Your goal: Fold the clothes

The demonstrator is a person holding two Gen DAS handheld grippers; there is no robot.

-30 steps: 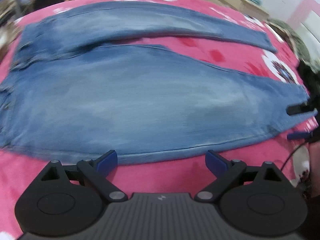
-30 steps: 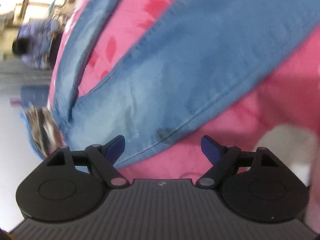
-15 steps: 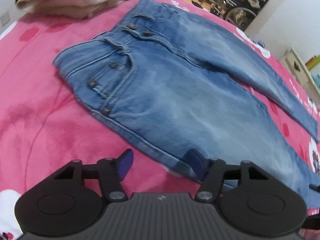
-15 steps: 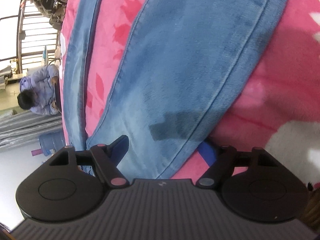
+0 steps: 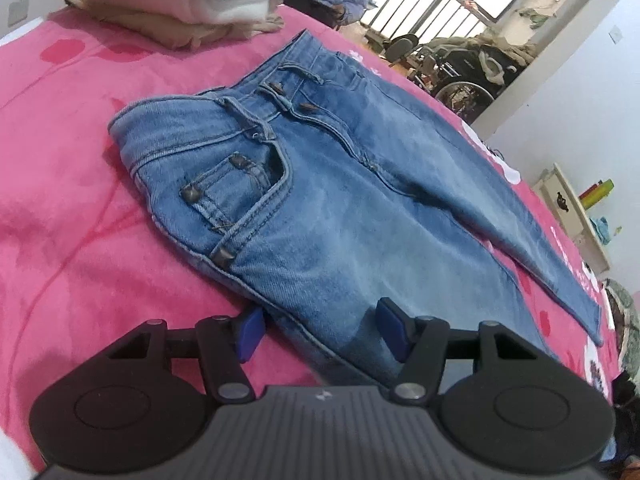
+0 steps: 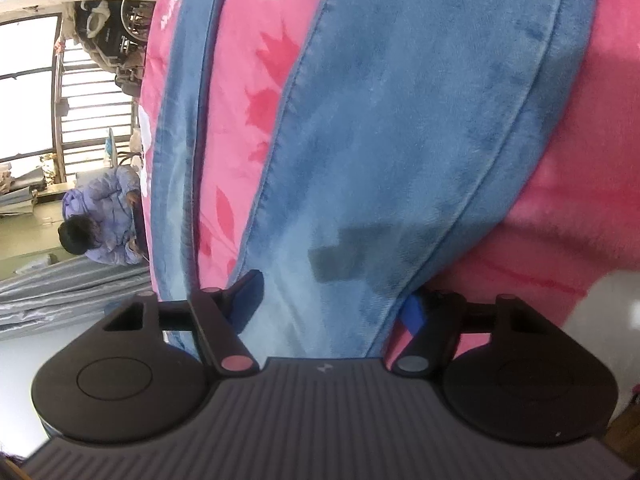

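1. Left wrist view: the jeans (image 5: 360, 208) are spread flat on a pink blanket (image 5: 60, 208), front side up, with the waistband end nearer the camera and the two legs running off toward the upper right. You can see the pocket rivets and the button fly pretty clearly. The left gripper (image 5: 320, 330) sits low at the hip/side seam of the near leg. Its jaws are spread wide, with one blue pad over the pink blanket just off the denim edge and the other over the denim, so the side seam runs between them. Nothing's pinched as far as I can see. Behind the jeans there's a stack of folded clothes (image 5: 180, 4) at the top left, and a wheelchair (image 5: 464, 76) by the barred window at the back.

2. Right wrist view: this one's way down the near trouser leg, camera rolled sideways. The right gripper (image 6: 332, 304) also has its jaws wide apart, straddling the full width of that leg: left pad at one seam, right pad tucked at the other edge where denim meets blanket. It isn't clamped on the fabric. The second leg runs alongside on the left with a strip of pink blanket between them. A person in a purple jacket (image 6: 104, 216) is visible way off in the background.
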